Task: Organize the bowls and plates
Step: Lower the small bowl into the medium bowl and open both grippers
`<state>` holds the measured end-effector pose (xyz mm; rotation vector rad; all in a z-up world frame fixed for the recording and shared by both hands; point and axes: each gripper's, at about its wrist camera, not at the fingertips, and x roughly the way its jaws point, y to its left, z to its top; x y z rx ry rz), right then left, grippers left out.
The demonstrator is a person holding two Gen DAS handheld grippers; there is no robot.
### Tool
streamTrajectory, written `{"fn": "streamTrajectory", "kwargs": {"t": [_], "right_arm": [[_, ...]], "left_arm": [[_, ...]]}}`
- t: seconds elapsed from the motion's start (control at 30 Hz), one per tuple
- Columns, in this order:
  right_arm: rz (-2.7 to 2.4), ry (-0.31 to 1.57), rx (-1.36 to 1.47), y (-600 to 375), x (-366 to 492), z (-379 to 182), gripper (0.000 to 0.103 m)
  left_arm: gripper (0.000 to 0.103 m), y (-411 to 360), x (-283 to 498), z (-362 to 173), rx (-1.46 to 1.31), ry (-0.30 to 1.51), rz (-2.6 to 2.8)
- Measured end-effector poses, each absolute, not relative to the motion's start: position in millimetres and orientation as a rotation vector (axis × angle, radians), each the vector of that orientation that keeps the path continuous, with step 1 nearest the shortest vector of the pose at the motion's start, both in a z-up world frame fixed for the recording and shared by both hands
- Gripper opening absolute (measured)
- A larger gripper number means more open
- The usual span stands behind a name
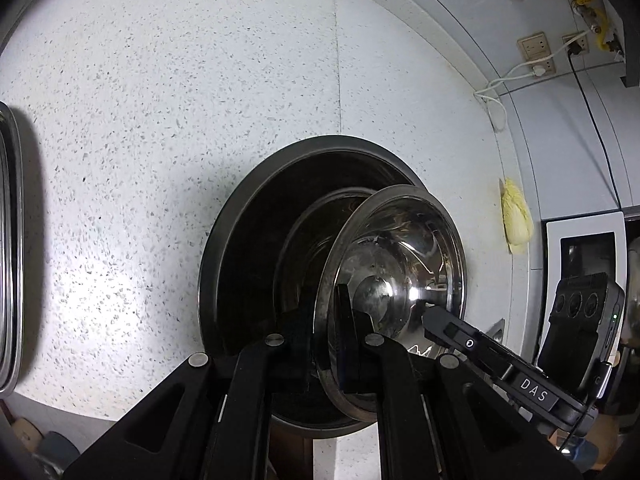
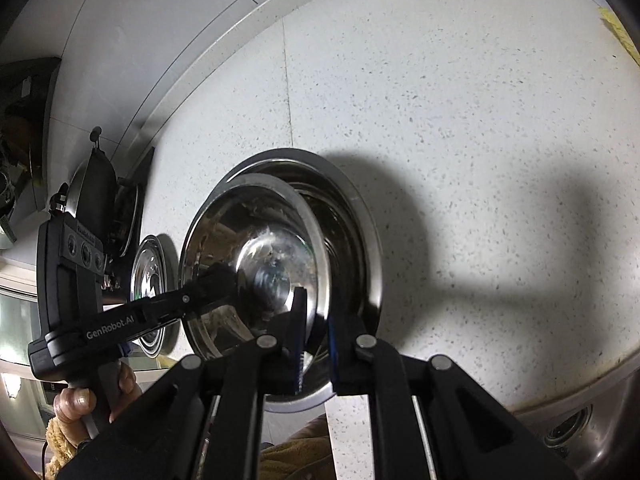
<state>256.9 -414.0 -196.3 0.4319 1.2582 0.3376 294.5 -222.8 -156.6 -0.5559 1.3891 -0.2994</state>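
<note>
A small shiny steel bowl is held tilted over a larger steel bowl that rests on the speckled white counter. My left gripper is shut on the small bowl's near rim, one finger inside, one outside. My right gripper is shut on the opposite rim of the same small bowl, above the larger bowl. Each gripper shows in the other's view: the right one and the left one.
A steel tray edge lies at the far left. A yellow cloth, wall sockets and cables stand by the back wall. A small steel dish and a dark pan lid sit left of the bowls. The sink rim is at lower right.
</note>
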Motion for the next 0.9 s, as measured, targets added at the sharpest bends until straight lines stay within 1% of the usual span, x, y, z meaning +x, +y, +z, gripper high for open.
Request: {"fn": "streamTrajectory", "kwargs": {"t": [0.57, 0.9], "right_arm": [[0.319, 1.265, 0.361, -395, 263, -201, 0.009], [0.318, 1.266, 0.332, -389, 266, -200, 0.012]], "left_arm": [[0.007, -211, 296, -165, -0.528, 1.376, -0.292], [0.007, -209, 295, -167, -0.519, 1.369, -0.289]]}}
